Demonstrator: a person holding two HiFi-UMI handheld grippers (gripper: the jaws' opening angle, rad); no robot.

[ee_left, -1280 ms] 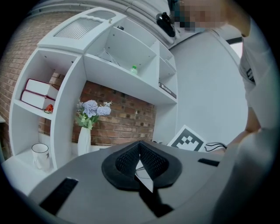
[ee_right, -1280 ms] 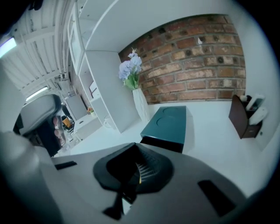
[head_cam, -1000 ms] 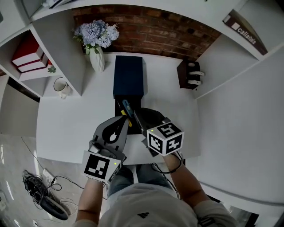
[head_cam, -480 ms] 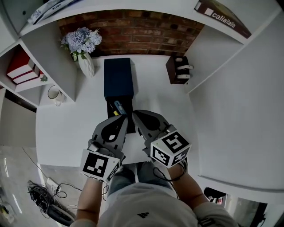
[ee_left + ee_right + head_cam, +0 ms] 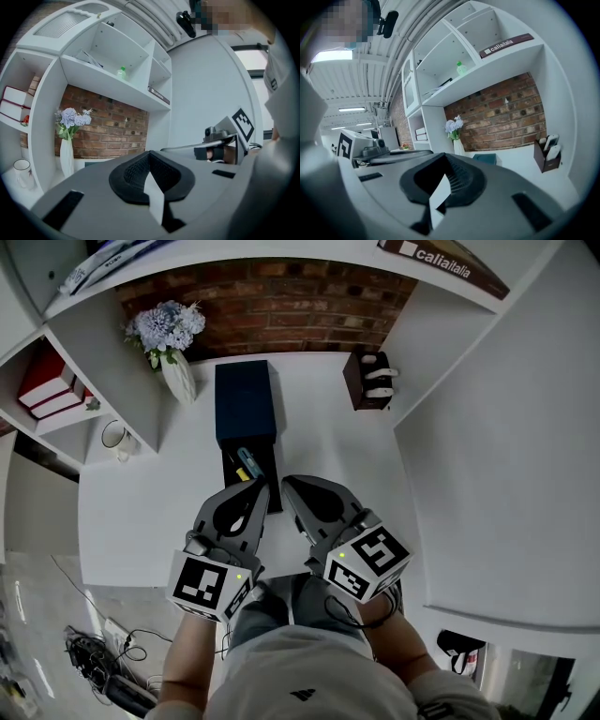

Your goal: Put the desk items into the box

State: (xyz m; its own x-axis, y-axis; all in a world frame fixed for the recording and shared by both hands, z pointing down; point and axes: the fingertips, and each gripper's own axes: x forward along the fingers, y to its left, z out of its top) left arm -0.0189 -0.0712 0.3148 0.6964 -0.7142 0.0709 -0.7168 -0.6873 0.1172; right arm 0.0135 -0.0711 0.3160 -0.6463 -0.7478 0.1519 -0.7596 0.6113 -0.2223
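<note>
A dark blue box (image 5: 244, 407) lies on the white desk (image 5: 150, 502), its near end open and black inside. A blue and yellow item (image 5: 247, 464) rests in that open end. My left gripper (image 5: 260, 487) is shut and empty, its tip just short of the box's near end. My right gripper (image 5: 289, 482) is shut and empty beside it, a little to the right of the box. Both point level toward the brick wall. The right gripper view shows the box (image 5: 486, 158) low ahead. The right gripper (image 5: 226, 140) also appears in the left gripper view.
A white vase of flowers (image 5: 174, 367) stands left of the box, with a mug (image 5: 116, 438) and red books (image 5: 47, 390) in the shelf unit at left. A dark holder with white items (image 5: 372, 381) sits at the back right. A white wall borders the desk's right side.
Both grippers have drawn back from the box toward the person, the right one also rising. The blue and yellow item stays in the box's open end.
</note>
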